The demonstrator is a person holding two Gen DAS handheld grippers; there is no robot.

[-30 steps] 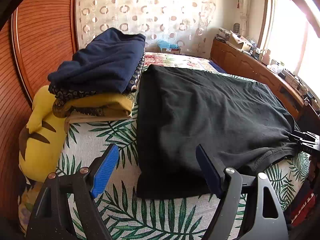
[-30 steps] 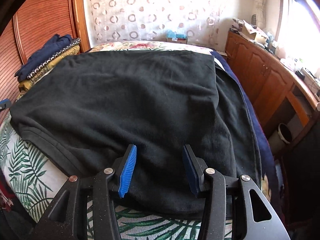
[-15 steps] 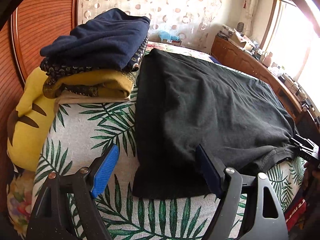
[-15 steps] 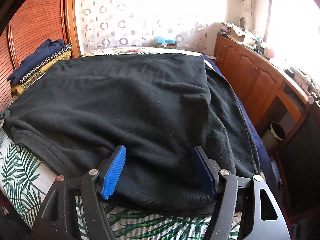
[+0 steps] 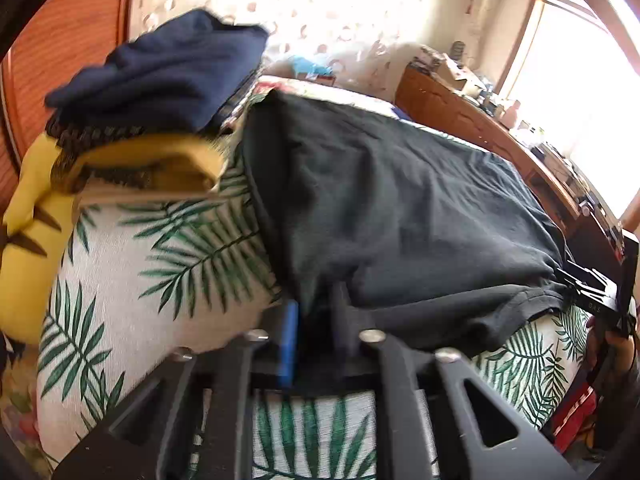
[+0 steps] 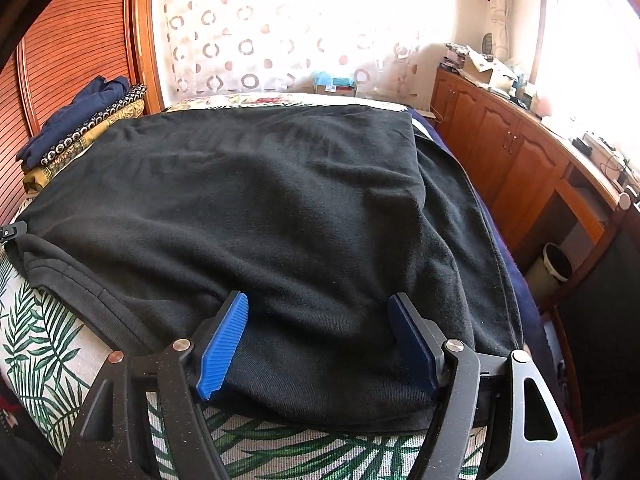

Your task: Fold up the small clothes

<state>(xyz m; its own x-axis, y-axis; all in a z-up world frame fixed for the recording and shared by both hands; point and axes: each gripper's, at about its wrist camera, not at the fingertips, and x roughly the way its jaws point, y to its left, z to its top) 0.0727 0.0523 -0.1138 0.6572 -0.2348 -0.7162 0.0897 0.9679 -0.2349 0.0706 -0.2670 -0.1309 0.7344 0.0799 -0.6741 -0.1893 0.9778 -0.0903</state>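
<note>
A large black garment [image 5: 400,208] lies spread on the bed with the palm-leaf sheet [image 5: 160,272]. It also fills the right wrist view [image 6: 280,208]. My left gripper [image 5: 314,320] is shut on the near left corner of the black garment, and the cloth bunches between its fingers. My right gripper [image 6: 316,332] is open, its blue pads straddling the garment's near edge without pinching it. The right gripper's tip also shows at the right edge of the left wrist view [image 5: 588,288].
A stack of folded clothes [image 5: 160,92], navy on top and mustard below, sits at the bed's far left by a yellow pillow [image 5: 28,232]. It also shows in the right wrist view [image 6: 80,124]. A wooden cabinet [image 6: 520,168] runs along the right. A bin [image 6: 556,268] stands on the floor.
My left gripper moved forward and closed on the garment's near left corner. My right gripper opened wider over the near edge.
</note>
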